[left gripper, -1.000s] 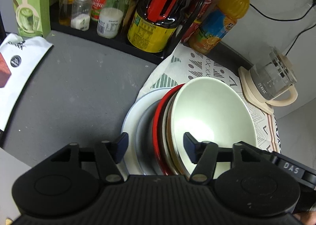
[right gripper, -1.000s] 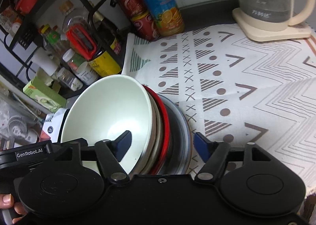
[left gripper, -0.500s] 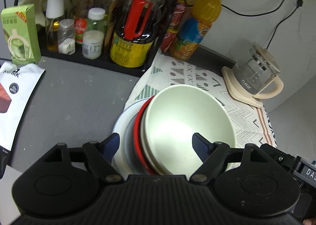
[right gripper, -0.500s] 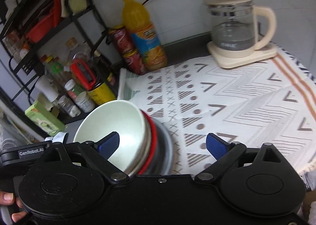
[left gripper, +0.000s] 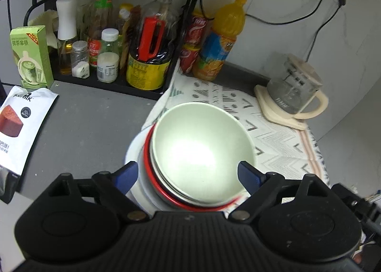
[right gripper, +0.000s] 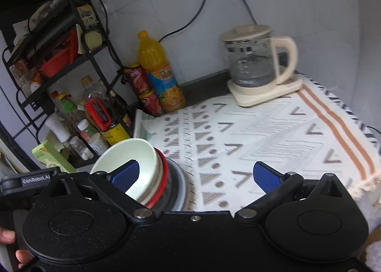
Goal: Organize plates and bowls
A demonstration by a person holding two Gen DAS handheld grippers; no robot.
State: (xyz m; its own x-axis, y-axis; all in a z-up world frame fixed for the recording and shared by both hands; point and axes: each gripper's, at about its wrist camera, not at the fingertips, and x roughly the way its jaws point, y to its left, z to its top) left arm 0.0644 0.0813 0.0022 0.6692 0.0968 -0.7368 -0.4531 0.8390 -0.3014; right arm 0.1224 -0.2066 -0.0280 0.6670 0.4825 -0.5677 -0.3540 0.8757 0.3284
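Note:
A stack of dishes sits at the left edge of the patterned cloth [right gripper: 273,133]. A pale green bowl [left gripper: 202,150] is on top, over a red-rimmed dish [left gripper: 166,197] and a white plate [left gripper: 134,150] at the bottom. The stack also shows in the right wrist view [right gripper: 142,164]. My left gripper [left gripper: 188,174] is open, above the near side of the stack and clear of it. My right gripper [right gripper: 195,175] is open and empty, raised to the right of the stack.
A black rack [left gripper: 114,81] of bottles and jars stands behind the stack. An orange juice bottle [left gripper: 221,38] and red cans [left gripper: 193,45] stand by the wall. A glass kettle [right gripper: 257,62] sits at the back right. A green box [left gripper: 31,55] and a snack bag [left gripper: 21,124] lie left.
Both grippers have opened wide and pulled back and up from the stack. The stack, tilted between the fingers a second ago, now rests level on the cloth.

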